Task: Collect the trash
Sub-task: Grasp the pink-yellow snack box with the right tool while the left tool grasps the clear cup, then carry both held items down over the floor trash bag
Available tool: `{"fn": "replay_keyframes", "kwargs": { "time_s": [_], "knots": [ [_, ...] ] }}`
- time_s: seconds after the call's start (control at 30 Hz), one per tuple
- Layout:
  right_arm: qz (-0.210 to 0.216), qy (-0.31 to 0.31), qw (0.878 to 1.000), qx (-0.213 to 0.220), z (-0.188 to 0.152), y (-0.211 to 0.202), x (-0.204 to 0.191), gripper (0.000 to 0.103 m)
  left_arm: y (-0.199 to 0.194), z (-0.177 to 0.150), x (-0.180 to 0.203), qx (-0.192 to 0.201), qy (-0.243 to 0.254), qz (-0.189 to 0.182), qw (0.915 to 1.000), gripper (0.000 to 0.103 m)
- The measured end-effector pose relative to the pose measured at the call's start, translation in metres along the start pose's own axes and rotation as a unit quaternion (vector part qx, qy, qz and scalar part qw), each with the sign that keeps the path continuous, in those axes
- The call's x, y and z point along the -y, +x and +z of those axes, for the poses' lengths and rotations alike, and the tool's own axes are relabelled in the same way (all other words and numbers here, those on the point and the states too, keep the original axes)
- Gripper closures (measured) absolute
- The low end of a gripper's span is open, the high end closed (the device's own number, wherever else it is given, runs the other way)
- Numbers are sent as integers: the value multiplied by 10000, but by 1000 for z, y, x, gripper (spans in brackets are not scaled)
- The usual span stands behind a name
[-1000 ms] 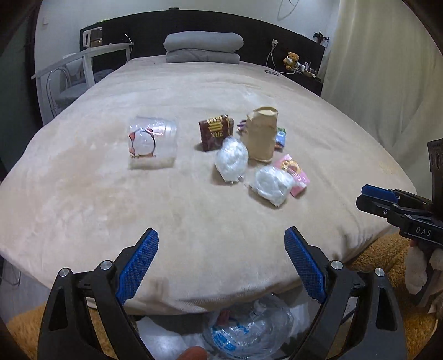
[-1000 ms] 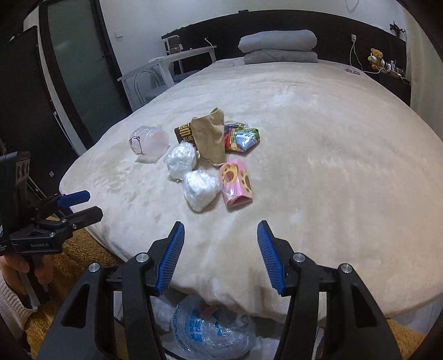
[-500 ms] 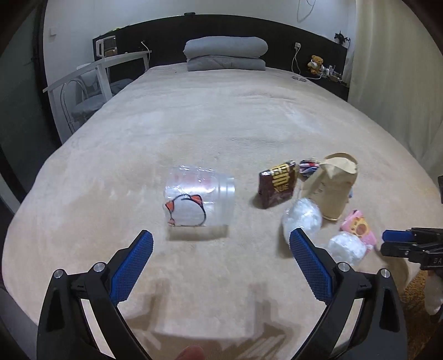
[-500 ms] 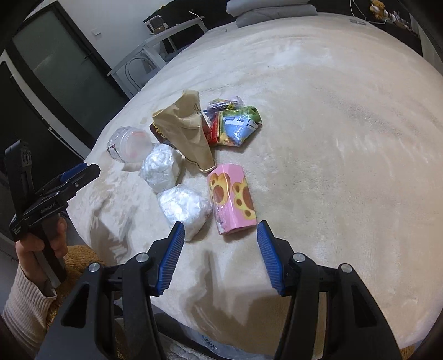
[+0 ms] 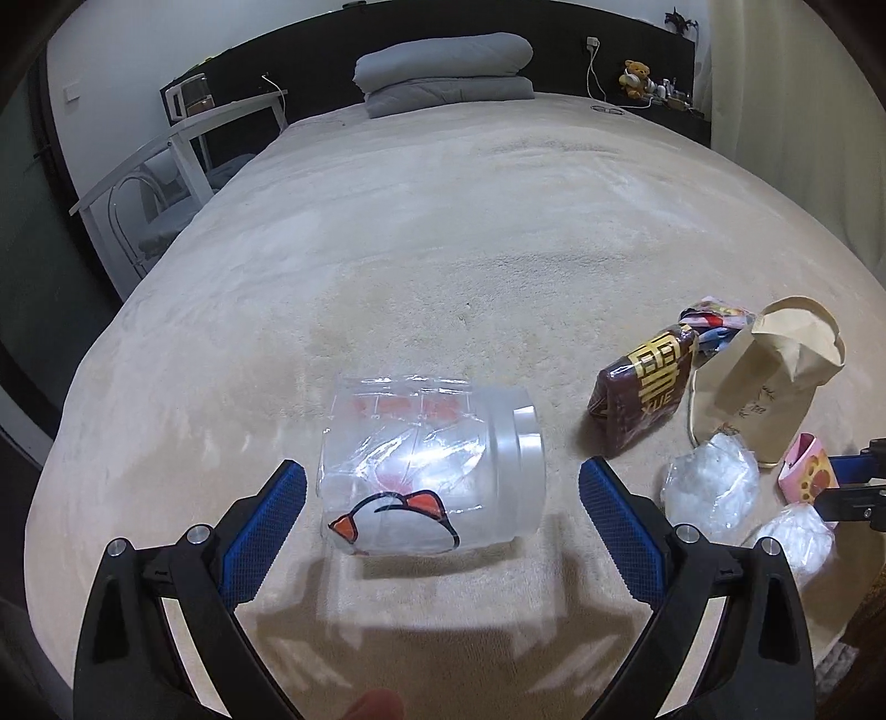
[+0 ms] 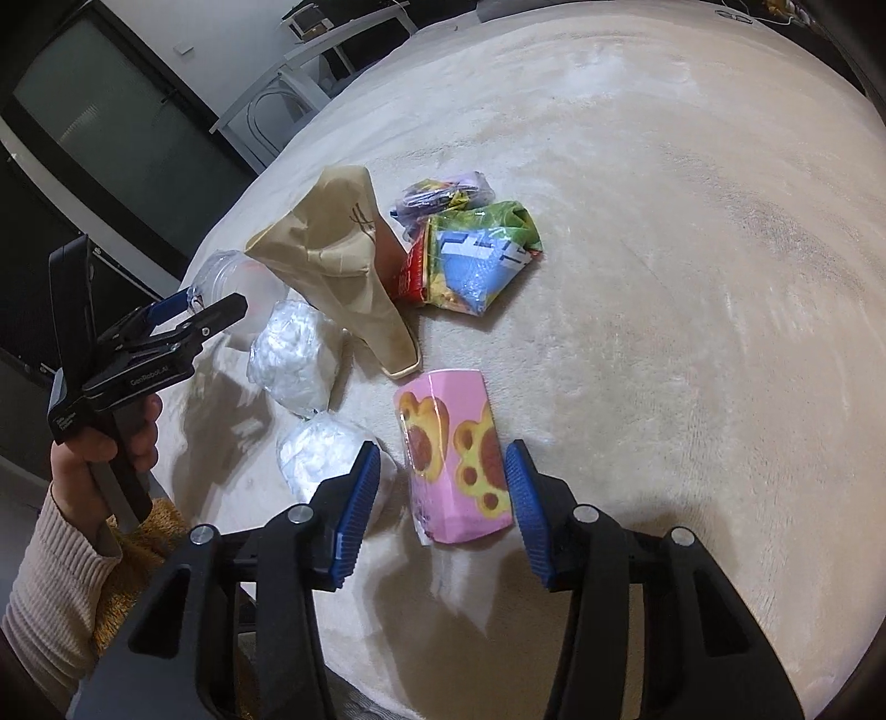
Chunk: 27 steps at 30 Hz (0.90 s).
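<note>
Beige plush bed [image 5: 443, 232] carries the trash: left tongs [image 5: 443, 501] spread wide w/ the clear plastic cup [image 5: 432, 471] lying btwn them, right tongs [image 6: 443, 493] likewise released, straddling the pink paw-print packet [image 6: 454, 465], prob. so each can clamp next.

This is a bedroom in a home. A wide bed [image 5: 443, 232] under a beige plush blanket fills both views. Folded grey bedding [image 5: 443, 66] lies against a dark headboard [image 5: 554, 39]. A small teddy bear [image 5: 634, 75] sits on the ledge beside a charging cable [image 5: 595, 72]. A pale curtain [image 5: 786, 111] hangs at one side, and a white chair [image 5: 155, 177] stands beside the bed near a dark glass door [image 6: 111, 127].
</note>
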State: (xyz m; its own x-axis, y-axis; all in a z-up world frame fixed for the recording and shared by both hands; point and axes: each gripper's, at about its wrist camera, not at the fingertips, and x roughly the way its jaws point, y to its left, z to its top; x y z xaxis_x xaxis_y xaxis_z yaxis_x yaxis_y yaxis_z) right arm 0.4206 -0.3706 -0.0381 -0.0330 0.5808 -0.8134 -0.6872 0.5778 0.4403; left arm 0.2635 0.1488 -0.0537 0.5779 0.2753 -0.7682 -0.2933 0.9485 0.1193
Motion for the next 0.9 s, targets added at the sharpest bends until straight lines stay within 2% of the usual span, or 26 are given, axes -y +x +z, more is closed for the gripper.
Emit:
{"fn": "replay_keyframes", "kwargs": {
  "time_s": [0.07,0.13,0.2,0.23,0.27,0.57,0.9],
  "knots": [
    [-47,-31,10000,-31,0,2,-1,67,5,1,-1,-63,-8,-26,10000,6],
    [-44,-46,10000,-36,0,3,-2,68,10,1,-3,-120,-81,-137,9998,7],
    [-11,-94,9999,-40,0,3,-6,69,10,1,-3,-151,-96,-152,9997,20],
    [-27,-121,9999,-31,-1,3,-7,69,10,1,-3,-164,-79,-149,9997,31],
    [-40,-134,9999,-19,-1,2,-8,69,9,2,-3,-160,-68,-122,9998,35],
    [-82,-60,9995,308,-7,-15,-5,69,-12,-2,-7,61,-274,-81,9996,35],
    [-137,0,9977,660,-22,-37,-6,69,-49,-22,-3,290,-708,-397,9963,35]
  ]
}}
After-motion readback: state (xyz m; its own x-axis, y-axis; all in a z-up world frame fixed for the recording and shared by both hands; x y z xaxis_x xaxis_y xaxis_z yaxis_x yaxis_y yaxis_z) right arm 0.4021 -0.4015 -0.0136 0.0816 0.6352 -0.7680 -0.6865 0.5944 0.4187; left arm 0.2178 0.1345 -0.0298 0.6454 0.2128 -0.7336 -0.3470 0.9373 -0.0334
